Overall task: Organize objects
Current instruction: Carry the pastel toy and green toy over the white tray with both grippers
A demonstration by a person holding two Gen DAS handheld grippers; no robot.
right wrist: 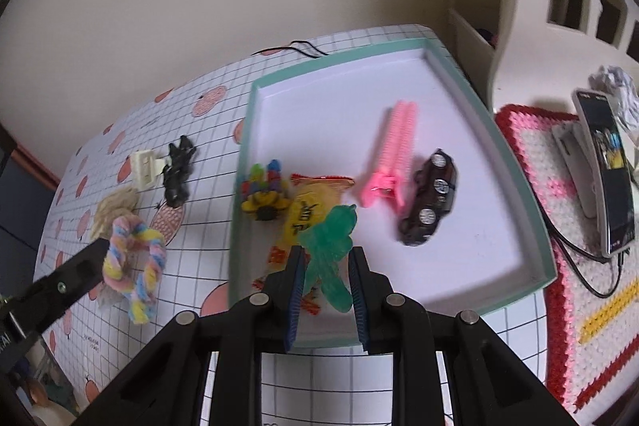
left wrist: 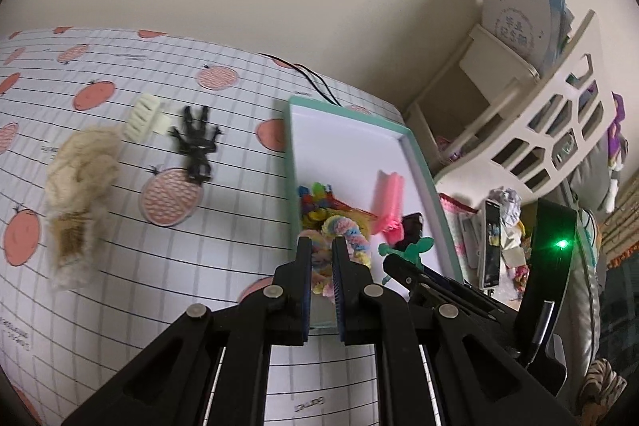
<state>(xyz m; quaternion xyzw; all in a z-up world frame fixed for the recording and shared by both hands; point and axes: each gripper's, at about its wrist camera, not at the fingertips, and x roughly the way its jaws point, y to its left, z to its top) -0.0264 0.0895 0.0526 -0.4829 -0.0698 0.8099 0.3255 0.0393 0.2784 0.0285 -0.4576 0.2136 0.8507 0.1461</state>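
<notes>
Gripping a pastel ring, left tongs; right tongs clamp green figure.

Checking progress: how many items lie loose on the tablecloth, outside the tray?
3: fluffy beige piece at left, cream clip beside it, black figure nearest the tray. None seems hidden.

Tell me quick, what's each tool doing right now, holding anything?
Left tool: closed on the pastel twisted ring, held above the tablecloth.
Right tool: holding the green rubbery toy over the tray.
</notes>
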